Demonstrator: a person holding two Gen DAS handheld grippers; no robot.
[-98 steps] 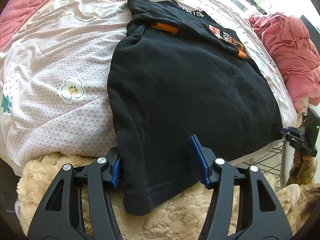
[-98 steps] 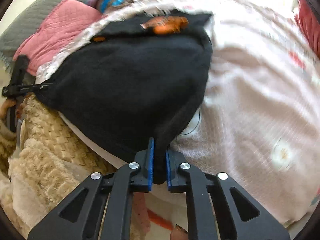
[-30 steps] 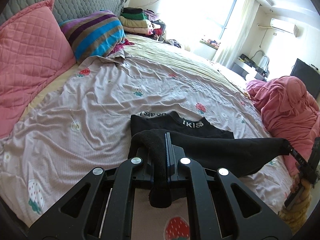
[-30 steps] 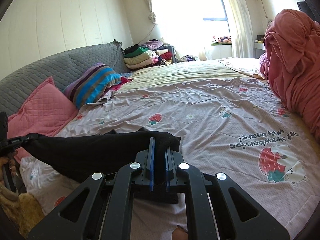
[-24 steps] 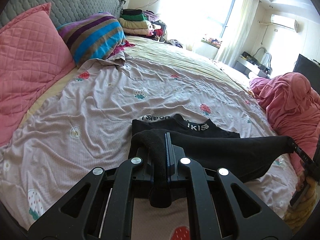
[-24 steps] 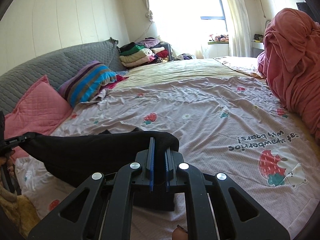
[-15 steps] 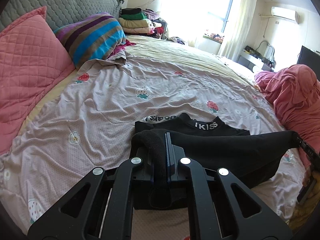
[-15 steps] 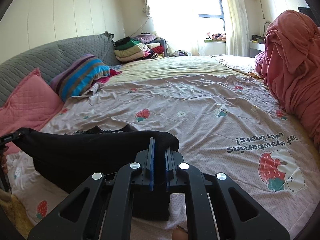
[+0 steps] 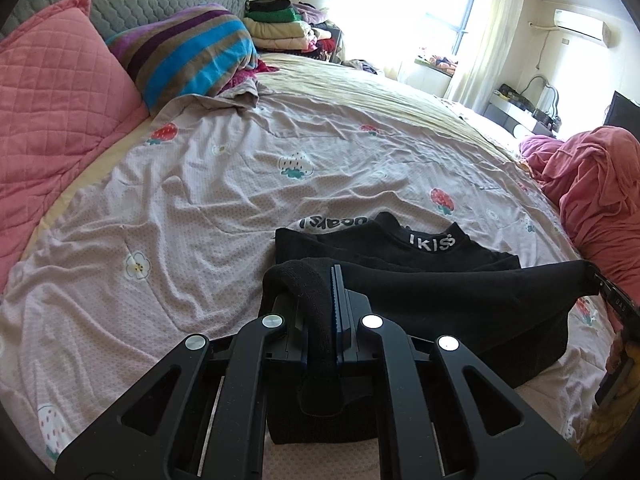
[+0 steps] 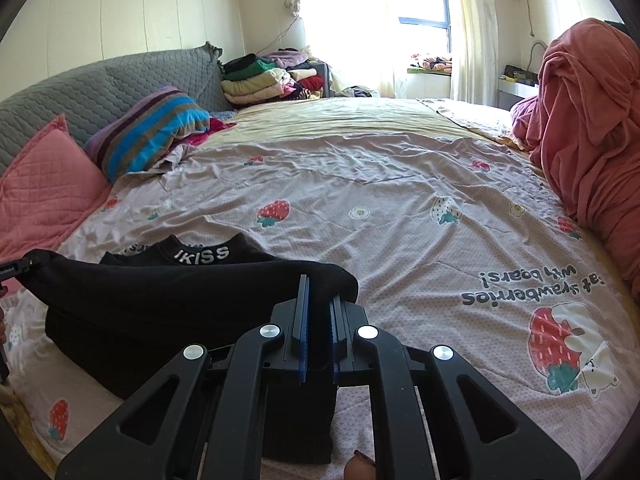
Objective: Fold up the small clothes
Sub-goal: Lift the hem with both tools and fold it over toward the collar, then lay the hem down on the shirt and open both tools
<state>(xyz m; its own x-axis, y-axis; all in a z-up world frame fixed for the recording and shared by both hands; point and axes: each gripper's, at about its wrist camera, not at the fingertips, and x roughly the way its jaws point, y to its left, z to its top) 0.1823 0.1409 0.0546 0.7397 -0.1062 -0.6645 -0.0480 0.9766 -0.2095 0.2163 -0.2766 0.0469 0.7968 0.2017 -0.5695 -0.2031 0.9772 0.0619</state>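
- Left wrist view showed my left gripper (image 9: 335, 280) clamped on one bottom corner of the black top (image 9: 460, 304), a tuft of cloth bunched between the blue pads and spilling over them.
- My right gripper (image 10: 318, 292) was pinched tight on the other bottom corner, so the hem hung taut between the two tools above the strawberry bedsheet (image 10: 400, 208).
- The collar end of the top, with its white lettering (image 10: 202, 257), lay flat on the sheet just beyond the lifted hem; the rest draped below it in a loose fold.
- I judged the step to be carrying the hem forward onto the collar to halve the garment.
- To do it well, I reckoned both hands had to travel level and at matching speed, keeping the hem straight so neither corner ran ahead.
- Tension mattered: too slack and the middle would sag into a crease, too hard and the collar end would drag across the sheet.
- I judged it best to lay the hem just short of the lettering, then let go of both corners together.
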